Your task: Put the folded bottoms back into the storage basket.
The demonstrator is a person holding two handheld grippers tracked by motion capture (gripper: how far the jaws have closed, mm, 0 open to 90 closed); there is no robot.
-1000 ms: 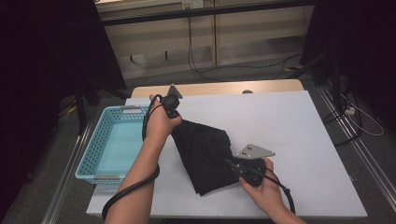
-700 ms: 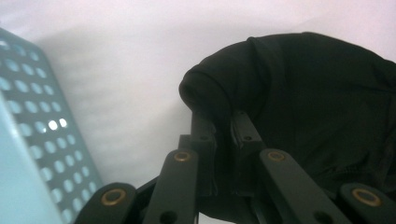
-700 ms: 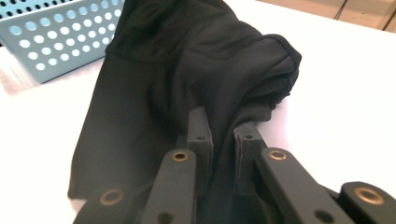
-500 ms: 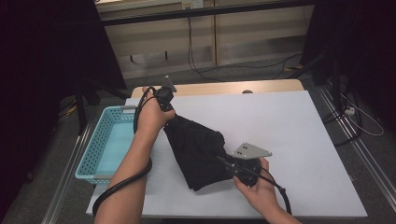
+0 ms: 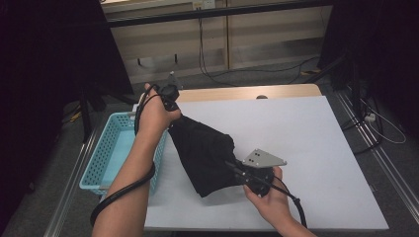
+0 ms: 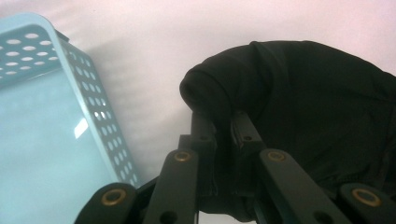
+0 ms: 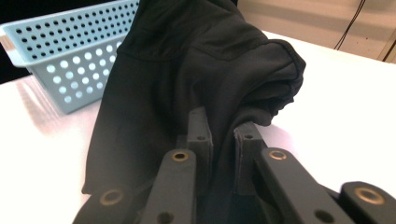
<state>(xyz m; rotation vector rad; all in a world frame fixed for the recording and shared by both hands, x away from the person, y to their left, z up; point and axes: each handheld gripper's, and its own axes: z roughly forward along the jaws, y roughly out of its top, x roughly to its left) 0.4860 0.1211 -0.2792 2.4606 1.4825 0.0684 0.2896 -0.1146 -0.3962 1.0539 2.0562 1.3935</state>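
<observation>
A folded black garment (image 5: pixel 207 153) hangs slanted between my two grippers above the white table (image 5: pixel 306 133). At its upper left end my left gripper (image 5: pixel 170 94) is shut on a bunched edge of the cloth (image 6: pixel 219 98), which sits between the pads (image 6: pixel 243 128). My right gripper (image 5: pixel 242 170) is shut on the lower right edge, and the fabric (image 7: pixel 205 60) is pinched between its pads (image 7: pixel 198 126). The garment's lower part still touches or nearly touches the table.
A light blue perforated basket (image 5: pixel 106 148) stands at the table's left edge, right beside the garment; its wall (image 6: pixel 79 88) and its side (image 7: pixel 60 46) lie close to both grippers. Bare table surface stretches to the right and back. Cables trail from both grippers.
Both hands have risen with the garment, the left one more and toward the back left. The cloth now hangs stretched and lifted higher off the table.
</observation>
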